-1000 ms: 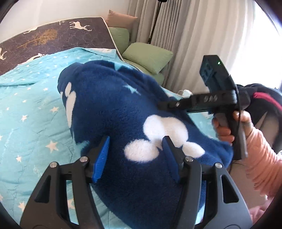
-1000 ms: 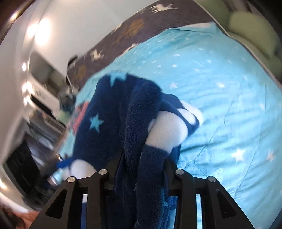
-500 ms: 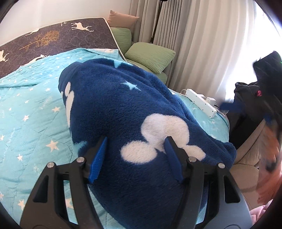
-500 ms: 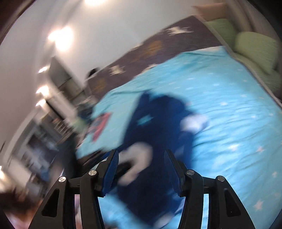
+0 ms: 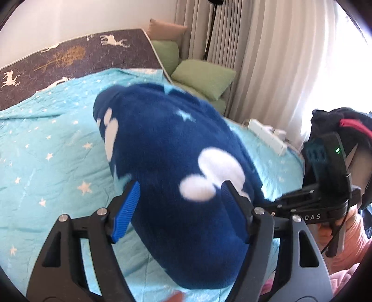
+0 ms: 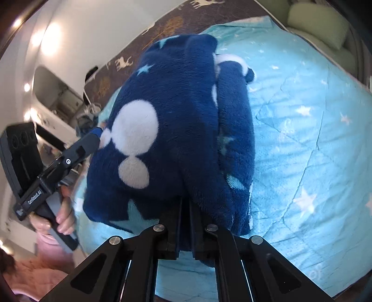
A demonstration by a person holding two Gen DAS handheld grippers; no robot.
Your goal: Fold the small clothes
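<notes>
Jaws of the right gripper (image 6: 184, 209) are seen drawn together at the near hem of the navy fleece garment (image 6: 176, 130); whether a fold of fleece is pinched between them cannot be told, as the tips are sunk under the pile. In the right wrist view the garment runs from that gripper toward 12 o'clock, its long axis pointing up the frame to the dark headboard (image 6: 176, 21). A folded layer is stacked along its 3 o'clock side.

Jaws of the left gripper (image 5: 179, 204) have just been opening and stand wide. The garment's near end lies between them, the blue pad (image 5: 126, 209) at 9 o'clock clear of the fleece; contact at the far pad is not resolved. In the left wrist view the bundle extends toward 11 o'clock across the turquoise star quilt (image 5: 46, 151).

The right gripper is judged nearer the free hem, so the next fold would be expected to be carried from there along the long axis.

A white power strip (image 5: 267, 137) lies at 2 o'clock, apart from the garment.
</notes>
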